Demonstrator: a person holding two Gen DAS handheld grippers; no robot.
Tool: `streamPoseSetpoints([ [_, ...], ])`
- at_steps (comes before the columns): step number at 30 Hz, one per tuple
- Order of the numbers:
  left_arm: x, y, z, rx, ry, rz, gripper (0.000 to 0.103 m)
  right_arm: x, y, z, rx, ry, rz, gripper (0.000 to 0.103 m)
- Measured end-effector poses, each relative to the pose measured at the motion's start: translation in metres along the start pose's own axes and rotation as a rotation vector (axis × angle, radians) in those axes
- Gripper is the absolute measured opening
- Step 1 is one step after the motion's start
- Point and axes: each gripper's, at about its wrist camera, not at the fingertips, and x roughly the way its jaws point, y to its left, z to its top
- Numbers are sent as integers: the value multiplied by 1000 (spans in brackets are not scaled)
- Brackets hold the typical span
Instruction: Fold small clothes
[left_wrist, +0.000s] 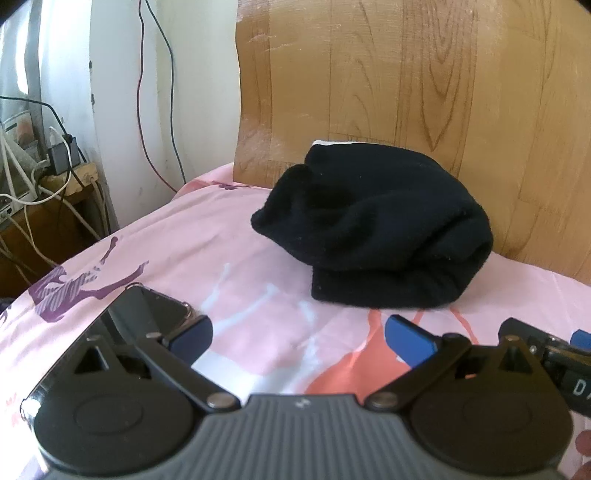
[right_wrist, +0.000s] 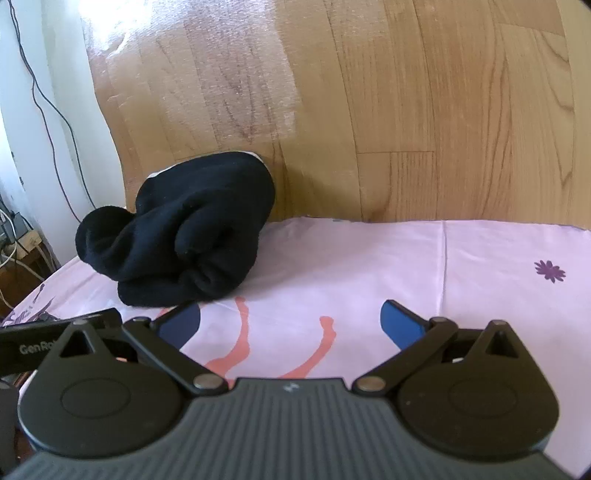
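- where the left wrist view begins, nearest the lens, the left gripper (left_wrist: 299, 341) has its two blue-padded fingers spread wide with nothing between them, only pink bedsheet (left_wrist: 192, 243) showing in the gap.
- the right gripper (right_wrist: 290, 326) is likewise splayed apart and empty, its blue pads hovering over orange markings printed on the sheet.
- just outside the left gripper's right finger, a corner of the right gripper's black body shows; in the right wrist view the left gripper's body sits just outside the left finger in the same way, so the two tools are side by side.
- beyond the fingertips lies the black garment (left_wrist: 373, 236), bundled in thick rolled layers on the sheet, touched by neither tool.
- from the left gripper it lies ahead and slightly toward the right finger; from the right gripper (right_wrist: 177, 236) it lies ahead of and beyond the left finger.
- its long axis runs roughly across both views, left to right, with a rounded loose end poking out toward the left and the thick folded edge facing the fingers.
- a sliver of white shows at its far top edge.
- behind it, the wooden headboard (left_wrist: 406, 81) rises upright, the bundle close against its base.
- farthest left, cables (left_wrist: 147, 92) hang down a white wall.
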Motion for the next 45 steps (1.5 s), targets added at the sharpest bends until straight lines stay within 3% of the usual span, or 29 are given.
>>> streamPoseSetpoints([
  [15, -7, -6, 0, 42, -11, 13, 103, 0, -2, 1, 1, 0, 1, 103],
  [29, -6, 0, 1, 14, 60, 6, 103, 0, -5, 1, 35, 4, 16, 103],
  [35, -3, 0, 2, 19, 99, -34, 103, 2, -9, 2, 62, 23, 24, 103],
  [45, -5, -5, 1, 47, 75, -24, 103, 6, -12, 2, 99, 52, 34, 103],
])
